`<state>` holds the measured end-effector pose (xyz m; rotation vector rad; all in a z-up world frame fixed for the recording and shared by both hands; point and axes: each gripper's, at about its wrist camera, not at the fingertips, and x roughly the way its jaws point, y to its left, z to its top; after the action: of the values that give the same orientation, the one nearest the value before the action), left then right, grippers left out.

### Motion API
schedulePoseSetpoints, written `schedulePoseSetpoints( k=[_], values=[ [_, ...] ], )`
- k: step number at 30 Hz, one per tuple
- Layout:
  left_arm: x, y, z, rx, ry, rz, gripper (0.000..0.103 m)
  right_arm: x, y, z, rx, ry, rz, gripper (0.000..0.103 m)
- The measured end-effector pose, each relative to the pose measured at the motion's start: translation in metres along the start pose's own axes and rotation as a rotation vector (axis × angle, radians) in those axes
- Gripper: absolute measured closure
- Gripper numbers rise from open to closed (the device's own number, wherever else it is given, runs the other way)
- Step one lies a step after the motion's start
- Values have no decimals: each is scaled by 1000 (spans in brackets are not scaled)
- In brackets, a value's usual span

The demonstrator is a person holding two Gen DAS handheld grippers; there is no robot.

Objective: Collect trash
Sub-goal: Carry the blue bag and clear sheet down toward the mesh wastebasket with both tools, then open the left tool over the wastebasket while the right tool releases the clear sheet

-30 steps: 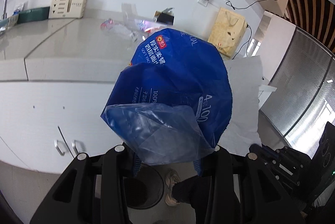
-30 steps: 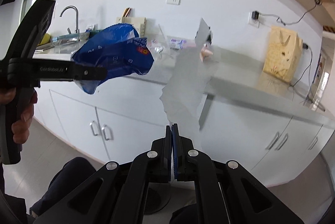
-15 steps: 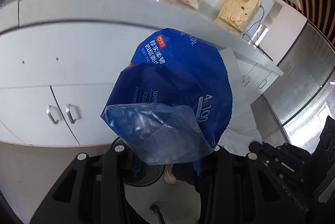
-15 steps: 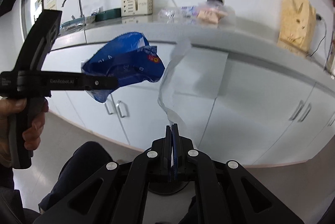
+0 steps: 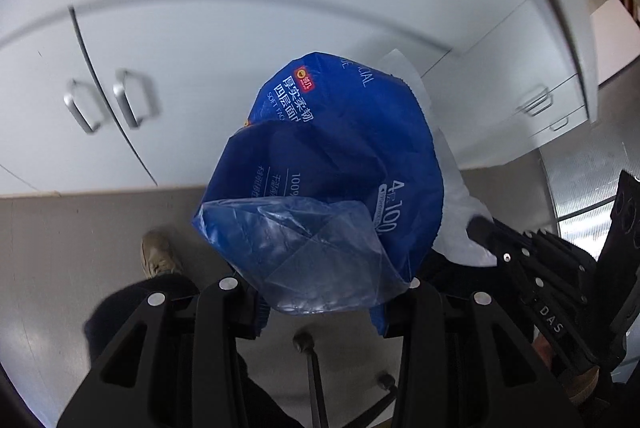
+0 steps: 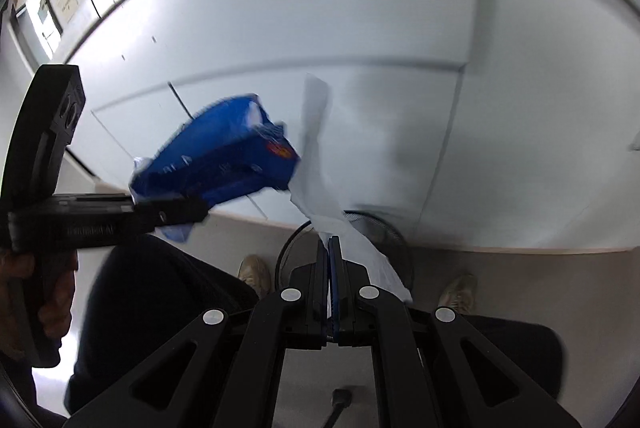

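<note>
Gripping a blue tissue wrapper (image 5: 336, 167), the left gripper (image 5: 320, 308) holds it before white cabinet doors (image 5: 168, 67). Right wrist view: right gripper (image 6: 329, 256) clamped tight on a white plastic sheet (image 6: 320, 155) above a black bin (image 6: 384, 232).

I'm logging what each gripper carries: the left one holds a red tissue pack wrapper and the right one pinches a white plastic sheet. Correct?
Not quite: the left wrist view shows the tissue pack wrapper in the left gripper is blue. The right gripper does pinch the white plastic sheet.
</note>
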<state>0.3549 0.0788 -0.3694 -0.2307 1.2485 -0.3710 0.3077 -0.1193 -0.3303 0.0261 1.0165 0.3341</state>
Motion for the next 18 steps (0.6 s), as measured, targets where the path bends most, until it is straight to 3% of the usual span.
schedulePoseSetpoints(
  k=[3,8,10,14,18],
  values=[
    [36,6,3,-16,85,8,64,37,-6,5,-1,50,23,97],
    [97,25,0,-62,229,9,64,95,-28,5,89,174,145,97],
    [120,34,-1,-55,302,1,65,114,-36,-1,112,209,132,97],
    [140,29,15,38,354,-3,64,142,-54,-5,152,306,133,97],
    [180,33,17,65,487,5,62,148,-63,-4,138,325,122,97]
  ],
)
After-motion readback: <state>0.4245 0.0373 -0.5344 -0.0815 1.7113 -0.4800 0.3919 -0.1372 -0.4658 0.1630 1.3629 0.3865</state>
